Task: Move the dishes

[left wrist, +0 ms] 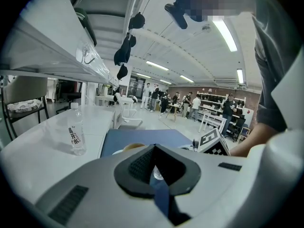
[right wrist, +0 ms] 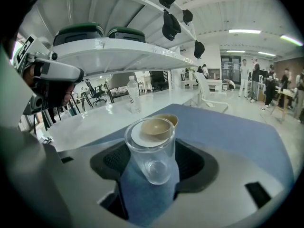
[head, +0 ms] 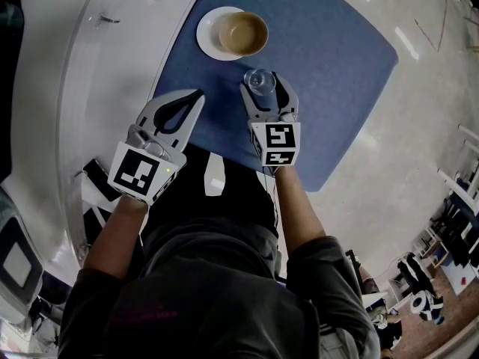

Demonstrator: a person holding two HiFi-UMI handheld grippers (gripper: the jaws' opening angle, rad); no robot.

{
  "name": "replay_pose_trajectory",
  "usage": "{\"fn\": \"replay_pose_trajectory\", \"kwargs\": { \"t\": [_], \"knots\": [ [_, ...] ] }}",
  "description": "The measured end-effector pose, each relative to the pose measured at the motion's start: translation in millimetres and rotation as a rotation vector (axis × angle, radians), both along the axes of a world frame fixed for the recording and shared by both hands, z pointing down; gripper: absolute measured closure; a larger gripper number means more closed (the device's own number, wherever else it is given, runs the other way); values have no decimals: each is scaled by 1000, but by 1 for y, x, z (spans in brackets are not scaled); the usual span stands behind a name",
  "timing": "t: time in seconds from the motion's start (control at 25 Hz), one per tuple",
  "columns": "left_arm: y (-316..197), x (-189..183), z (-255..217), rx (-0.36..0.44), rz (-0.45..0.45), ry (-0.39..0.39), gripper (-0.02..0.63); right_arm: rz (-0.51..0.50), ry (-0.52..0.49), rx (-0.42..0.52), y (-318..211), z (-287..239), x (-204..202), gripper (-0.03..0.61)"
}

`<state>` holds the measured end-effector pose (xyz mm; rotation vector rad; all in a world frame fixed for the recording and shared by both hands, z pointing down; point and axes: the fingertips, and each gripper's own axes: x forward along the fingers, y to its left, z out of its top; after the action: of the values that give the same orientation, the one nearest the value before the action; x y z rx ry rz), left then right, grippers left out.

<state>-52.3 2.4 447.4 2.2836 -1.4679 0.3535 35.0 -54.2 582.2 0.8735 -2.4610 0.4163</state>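
The glass (head: 259, 78) is pinched between the jaws of the right gripper (head: 263, 90), over the near part of the blue mat (head: 329, 66) that is spread on the white worktop (head: 67, 81). Whether the glass rests on the mat cannot be told. Just beyond it, apart from it, a tan bowl (head: 242, 34) is set on a white plate (head: 207, 40). The left gripper (head: 197, 97) is held beside the right one at the mat's left edge, its jaws pressed together with nothing between them. A bottle (left wrist: 76, 136) is seen upright on the worktop further left.

Open-plan lab/office: white desks (left wrist: 42, 141), strip lights (left wrist: 223, 32), wall shelving (left wrist: 211, 98), ppl (left wrist: 195, 104) standing in bkgd.
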Motion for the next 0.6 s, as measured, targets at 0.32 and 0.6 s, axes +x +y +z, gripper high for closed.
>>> {"fn": "replay_pose_trajectory", "kwargs": {
  "t": [0.32,0.6],
  "knots": [
    [4,1,-3,5,-2,-10,615,-4,-13,-11,3,-1,0,291],
    [9,2,-5,12,-13,-8,615,18,-9,-28,7,0,9,291]
  ]
}}
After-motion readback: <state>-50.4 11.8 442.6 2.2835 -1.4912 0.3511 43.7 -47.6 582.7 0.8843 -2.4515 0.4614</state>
